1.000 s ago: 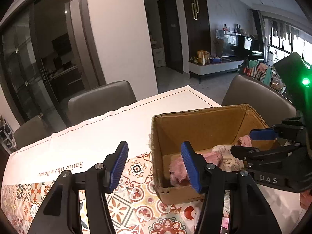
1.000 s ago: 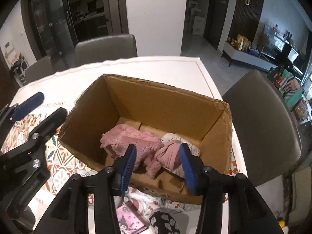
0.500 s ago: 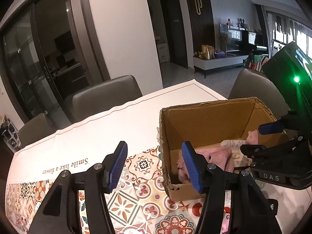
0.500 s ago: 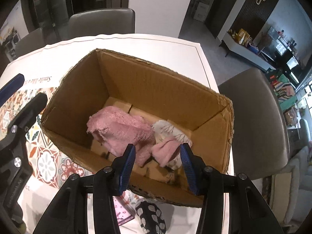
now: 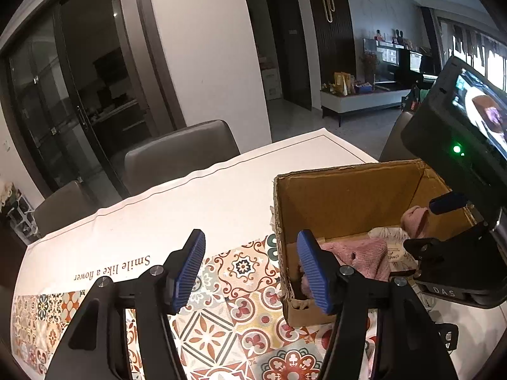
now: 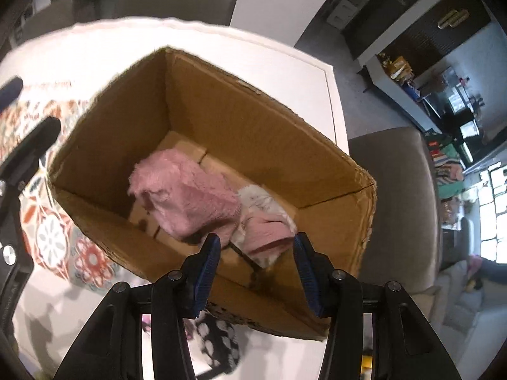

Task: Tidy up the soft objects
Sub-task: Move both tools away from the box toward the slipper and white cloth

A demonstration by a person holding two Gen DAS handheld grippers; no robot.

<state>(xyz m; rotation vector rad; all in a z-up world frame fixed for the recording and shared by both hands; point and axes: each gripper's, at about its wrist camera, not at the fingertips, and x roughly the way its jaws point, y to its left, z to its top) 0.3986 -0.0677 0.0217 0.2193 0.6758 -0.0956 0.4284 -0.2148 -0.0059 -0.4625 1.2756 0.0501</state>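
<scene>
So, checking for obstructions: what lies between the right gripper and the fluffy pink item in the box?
Only the cardboard box's near wall, in the right wrist view.

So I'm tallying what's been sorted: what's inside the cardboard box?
Inside the cardboard box: a fuzzy pink cloth, a white printed cloth and a smaller pink piece lying on it. Anything beneath them is covered.

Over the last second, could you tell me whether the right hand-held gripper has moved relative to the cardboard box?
Yes. The right hand-held gripper has tipped downward over the cardboard box; the box's near wall has slid beneath its fingers, which now frame the small pink cloth.
</scene>
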